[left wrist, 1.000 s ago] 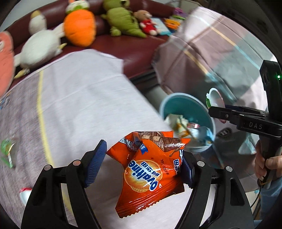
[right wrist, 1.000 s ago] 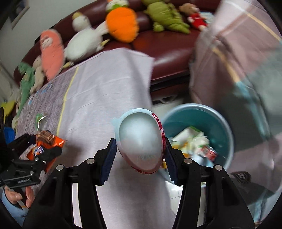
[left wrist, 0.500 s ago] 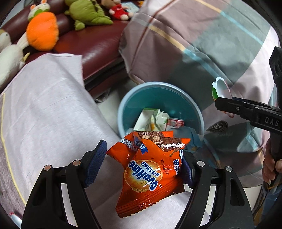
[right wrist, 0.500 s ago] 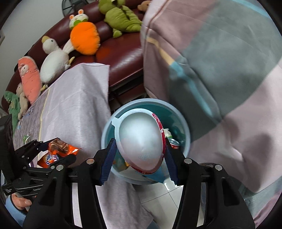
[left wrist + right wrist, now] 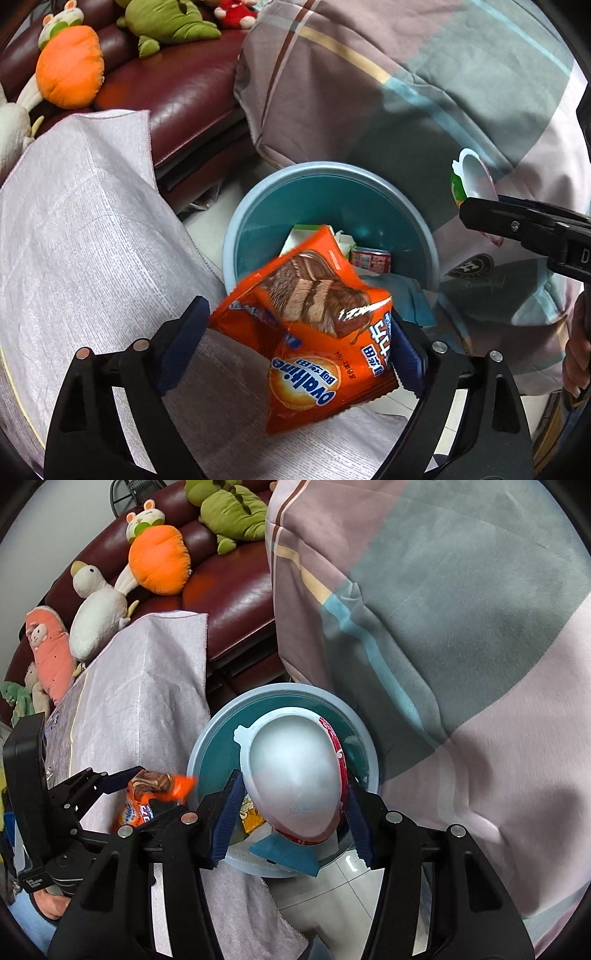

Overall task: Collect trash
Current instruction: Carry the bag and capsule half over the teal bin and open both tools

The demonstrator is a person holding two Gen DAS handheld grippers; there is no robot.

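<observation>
Both loads over bin: left gripper opening around wrapper, right gripper clamped on cup; wrapper may snag, drop onto tablecloth.

A table draped in a pale grey woven cloth ends at a near corner beside the pale tiled floor. On that floor, just off the table's edge, stands a round blue plastic bin, apparently holding crumpled wrappers.
</observation>
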